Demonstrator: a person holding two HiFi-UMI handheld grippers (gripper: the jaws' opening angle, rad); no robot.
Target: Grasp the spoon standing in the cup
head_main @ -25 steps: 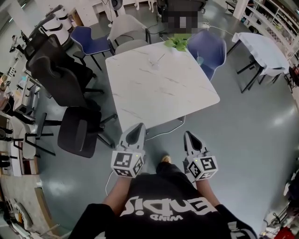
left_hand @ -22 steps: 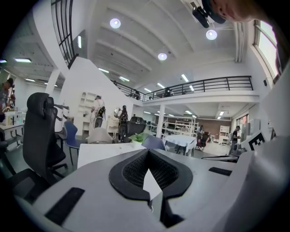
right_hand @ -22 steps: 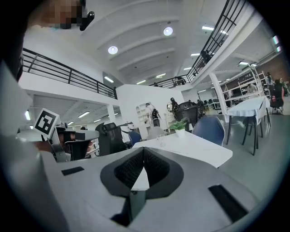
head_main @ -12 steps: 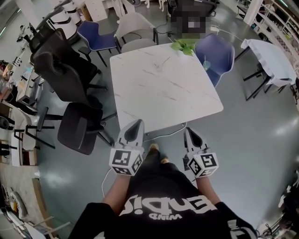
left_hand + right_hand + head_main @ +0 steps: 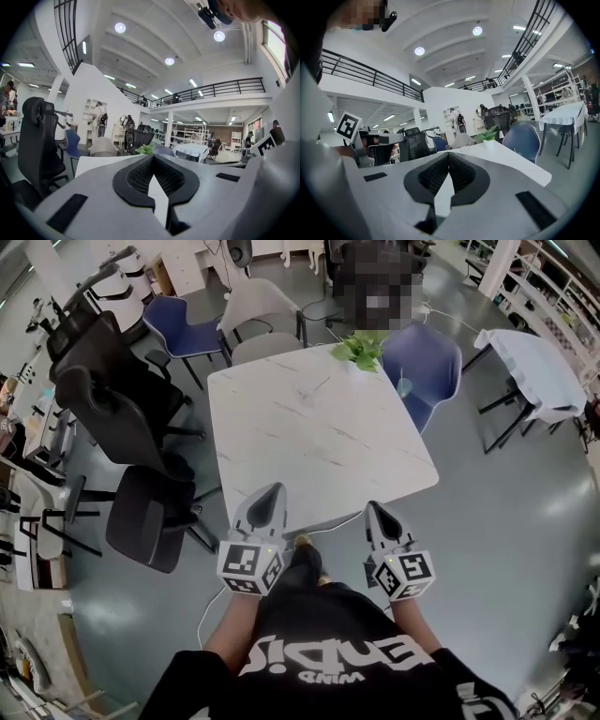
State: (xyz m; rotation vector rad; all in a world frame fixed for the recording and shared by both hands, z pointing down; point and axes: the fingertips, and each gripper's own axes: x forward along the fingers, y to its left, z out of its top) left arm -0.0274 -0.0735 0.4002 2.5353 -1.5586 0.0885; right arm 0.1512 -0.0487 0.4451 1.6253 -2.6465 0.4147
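Left gripper [image 5: 271, 491] and right gripper [image 5: 374, 509] are both held level at the near edge of the white marble table [image 5: 281, 456], jaws closed together, nothing between them in either gripper view. The spoon [image 5: 316, 387] is only a faint thin mark on the far half of the table, near the potted plant [image 5: 360, 350], well apart from both grippers. Its cup is too small to make out.

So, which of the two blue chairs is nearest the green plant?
The blue chair at the far right corner of the table, beside the plant; the other blue chair stands off the far left corner.
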